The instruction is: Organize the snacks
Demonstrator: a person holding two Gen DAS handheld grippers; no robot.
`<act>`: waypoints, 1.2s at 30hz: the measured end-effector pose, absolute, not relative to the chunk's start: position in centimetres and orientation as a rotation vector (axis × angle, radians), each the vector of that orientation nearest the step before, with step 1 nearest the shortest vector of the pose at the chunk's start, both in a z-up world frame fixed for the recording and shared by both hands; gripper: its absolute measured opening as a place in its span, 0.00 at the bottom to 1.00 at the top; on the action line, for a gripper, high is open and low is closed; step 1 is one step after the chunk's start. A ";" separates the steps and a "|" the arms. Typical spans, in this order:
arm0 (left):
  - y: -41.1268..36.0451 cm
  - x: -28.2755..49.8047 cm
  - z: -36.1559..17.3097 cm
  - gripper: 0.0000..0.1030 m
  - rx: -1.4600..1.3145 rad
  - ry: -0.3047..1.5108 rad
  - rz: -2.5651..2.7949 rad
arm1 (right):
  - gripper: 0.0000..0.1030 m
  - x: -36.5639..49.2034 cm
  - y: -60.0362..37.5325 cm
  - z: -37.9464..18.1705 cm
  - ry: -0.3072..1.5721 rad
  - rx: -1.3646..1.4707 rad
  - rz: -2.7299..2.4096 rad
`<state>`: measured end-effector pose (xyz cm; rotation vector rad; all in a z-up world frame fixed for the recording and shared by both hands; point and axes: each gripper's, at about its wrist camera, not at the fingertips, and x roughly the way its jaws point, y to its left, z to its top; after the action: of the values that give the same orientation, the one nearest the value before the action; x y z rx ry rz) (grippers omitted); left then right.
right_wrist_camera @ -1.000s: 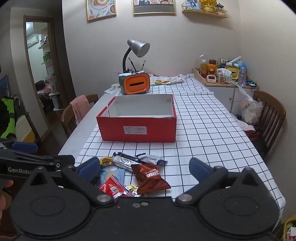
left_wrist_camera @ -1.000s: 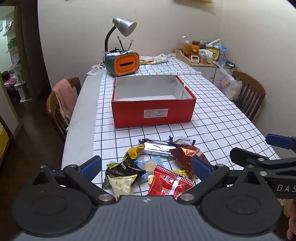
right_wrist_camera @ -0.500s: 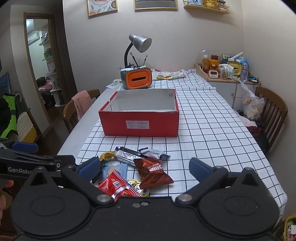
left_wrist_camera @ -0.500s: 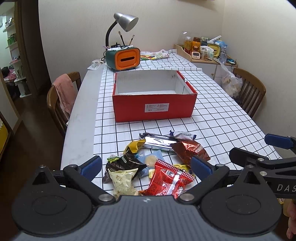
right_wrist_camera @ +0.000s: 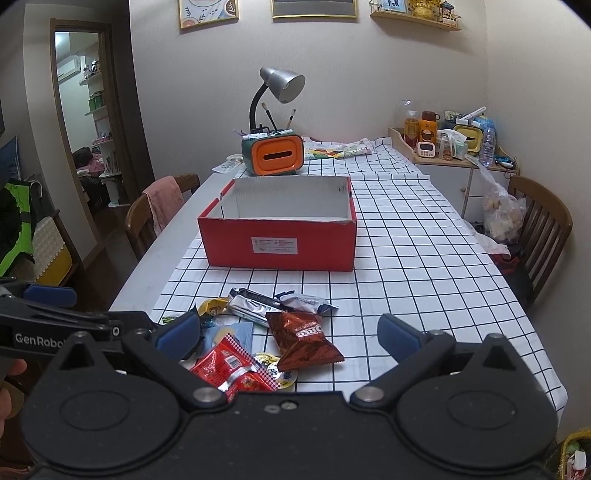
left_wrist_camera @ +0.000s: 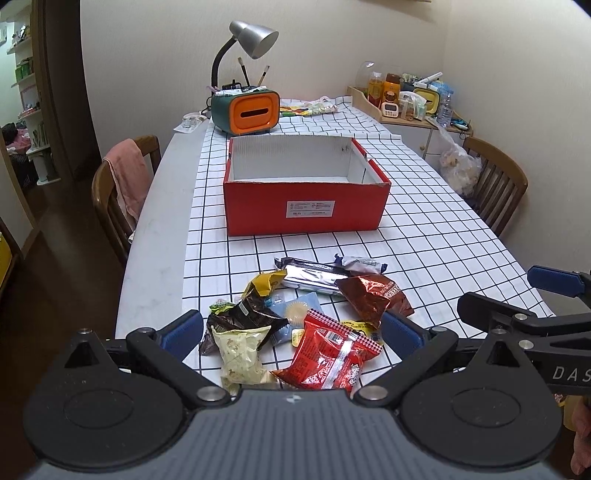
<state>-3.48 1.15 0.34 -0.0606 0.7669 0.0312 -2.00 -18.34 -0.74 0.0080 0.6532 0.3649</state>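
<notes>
Both tools, left (left_wrist_camera: 291,328) and right (right_wrist_camera: 288,332), gape wide, empty, above the snacks (left_wrist_camera: 314,314) heaped on the desk (left_wrist_camera: 443,229) before the box (left_wrist_camera: 306,206). Overlapping slick packets may slip or drag neighbours off the edge.

I'm seeing a dim room w/ cream walls (right_wrist_camera: 388,74), framed pics (right_wrist_camera: 208,13) up top, open doorway (right_wrist_camera: 85,122) on left, wooden chairs (right_wrist_camera: 543,229) either side of the surface (right_wrist_camera: 424,258) w/ grid cloth, a cluttered side cabinet (right_wrist_camera: 461,173) in the far-right corner, and dark floor (left_wrist_camera: 74,295).
</notes>
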 end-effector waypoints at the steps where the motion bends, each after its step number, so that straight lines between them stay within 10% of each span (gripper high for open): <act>1: 1.1 -3.5 0.3 1.00 -0.063 0.769 0.031 | 1.00 -2.1 -18.3 -0.7 0.652 0.006 0.368; 36: 1.7 -4.4 -0.3 1.00 -0.093 0.799 0.034 | 1.00 -2.8 -17.6 -1.3 0.666 -0.030 0.386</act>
<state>-4.45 1.66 -0.31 -0.0935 0.7985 0.0344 -2.76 -17.58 -1.25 -0.0295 0.6663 0.3859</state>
